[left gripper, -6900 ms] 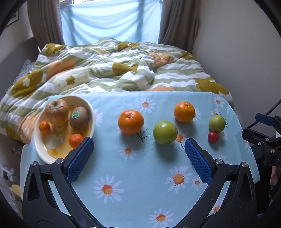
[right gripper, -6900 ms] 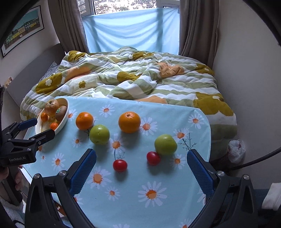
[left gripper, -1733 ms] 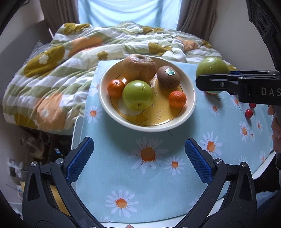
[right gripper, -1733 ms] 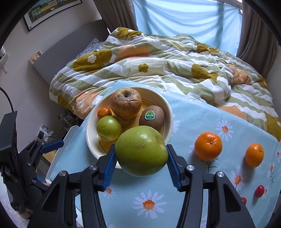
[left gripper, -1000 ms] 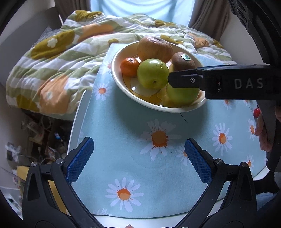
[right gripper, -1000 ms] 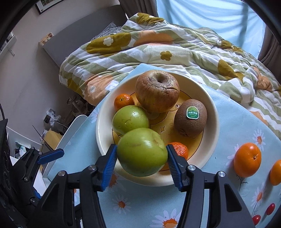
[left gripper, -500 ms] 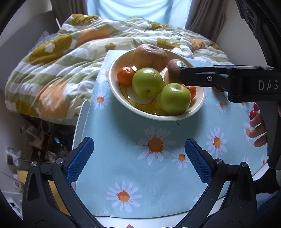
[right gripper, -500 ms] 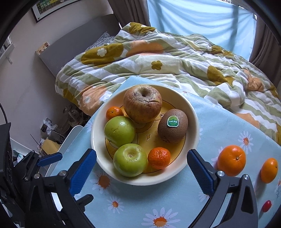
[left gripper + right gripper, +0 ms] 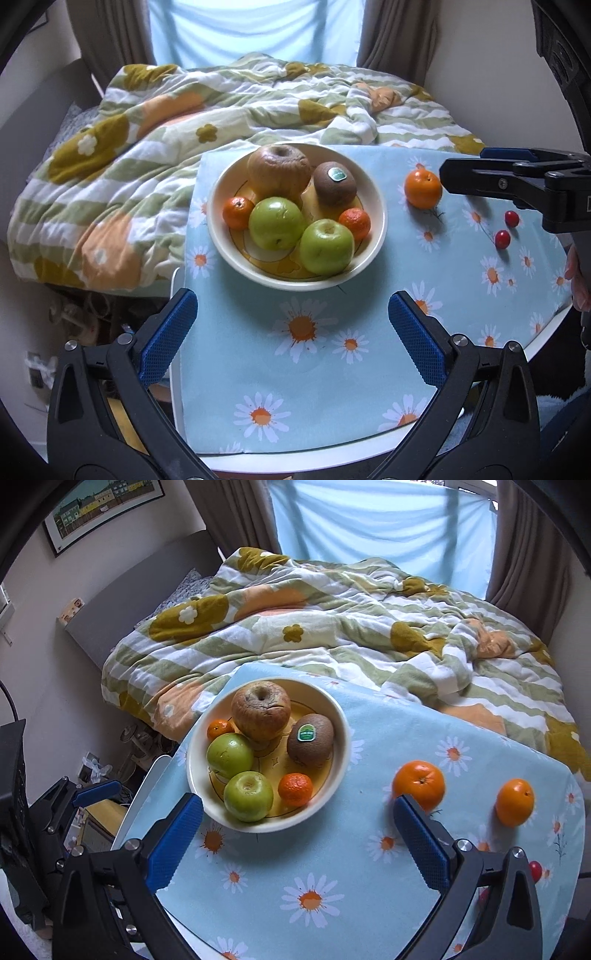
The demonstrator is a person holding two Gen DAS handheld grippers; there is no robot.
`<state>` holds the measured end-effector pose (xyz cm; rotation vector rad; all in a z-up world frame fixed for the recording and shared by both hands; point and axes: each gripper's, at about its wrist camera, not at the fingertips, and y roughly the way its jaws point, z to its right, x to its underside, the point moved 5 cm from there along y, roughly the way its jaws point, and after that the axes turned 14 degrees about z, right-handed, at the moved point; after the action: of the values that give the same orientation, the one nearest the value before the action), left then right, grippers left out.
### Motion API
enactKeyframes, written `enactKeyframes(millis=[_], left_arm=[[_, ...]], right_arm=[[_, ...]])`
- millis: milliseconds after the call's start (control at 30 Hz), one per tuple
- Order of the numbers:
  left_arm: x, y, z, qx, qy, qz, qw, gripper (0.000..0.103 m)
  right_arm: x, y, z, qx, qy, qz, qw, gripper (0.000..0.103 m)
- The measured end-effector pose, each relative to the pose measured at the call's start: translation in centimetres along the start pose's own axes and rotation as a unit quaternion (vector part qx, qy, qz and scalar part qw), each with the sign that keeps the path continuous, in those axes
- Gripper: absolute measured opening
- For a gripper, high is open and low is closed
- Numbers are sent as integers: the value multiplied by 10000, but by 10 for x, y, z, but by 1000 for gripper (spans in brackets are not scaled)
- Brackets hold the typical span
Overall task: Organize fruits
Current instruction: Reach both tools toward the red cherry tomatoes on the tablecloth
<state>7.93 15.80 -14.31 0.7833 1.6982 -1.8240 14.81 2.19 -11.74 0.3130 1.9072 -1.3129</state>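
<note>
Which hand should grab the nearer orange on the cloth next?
Probably the right gripper: it is open and empty, and the orange sits just beyond its fingertip; the left gripper faces the bowl.

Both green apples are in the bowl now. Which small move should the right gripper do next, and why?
Probably swing the right gripper, open and empty, toward the nearer orange. Two oranges and small red fruits lie on the cloth outside the bowl, and this orange sits just beyond its right-hand finger.
</note>
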Motion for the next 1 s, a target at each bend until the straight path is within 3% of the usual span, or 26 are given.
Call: enactKeyframes(millis=[333,567,733,1000], left_arm=[[-35,-8,57,236,260,297,9989,103],[-49,2,129,329,96,393,9986,103],[-52,19,185,434,66,392,9983,103],[-32,56,260,783,141,248,9965,103]], right_arm=[[14,-66,81,781,356,194,9961,103],[25,-108,150,1229,191,396,9914,103],[42,-122,200,1193,266,314,9920,103],[77,-109,257,983,10,42,9951,103]])
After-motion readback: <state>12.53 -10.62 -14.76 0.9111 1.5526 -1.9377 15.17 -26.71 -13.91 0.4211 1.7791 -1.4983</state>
